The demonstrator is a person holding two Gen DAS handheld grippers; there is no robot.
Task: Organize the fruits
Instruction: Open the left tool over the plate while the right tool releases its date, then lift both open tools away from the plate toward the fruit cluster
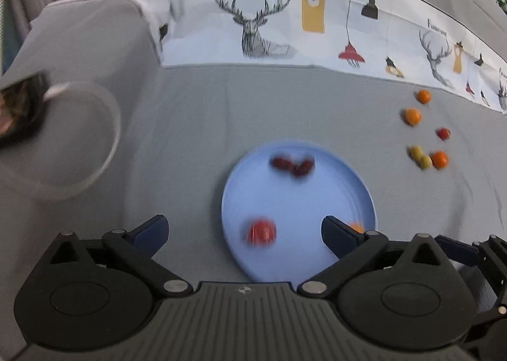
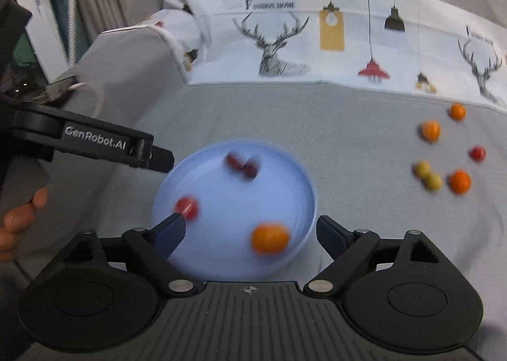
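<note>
Both tongs gape empty over the blue plate (image 2: pixel 304 190); loose fruit (image 2: pixel 443 155) lies right of frame, nearer the right tongs (image 2: pixel 250 234), left tongs (image 1: pixel 244 231) farther

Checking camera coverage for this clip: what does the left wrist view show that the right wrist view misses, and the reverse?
Only the left wrist view shows the whole clear round plastic ring on the grey cloth, and the open left gripper head-on.

Only the right wrist view shows a person's hand and the right gripper, open, straddling the round orange fruit.

Both show the light blue round plate holding a red fruit and dark red fruits, plus six loose fruits to its right.
</note>
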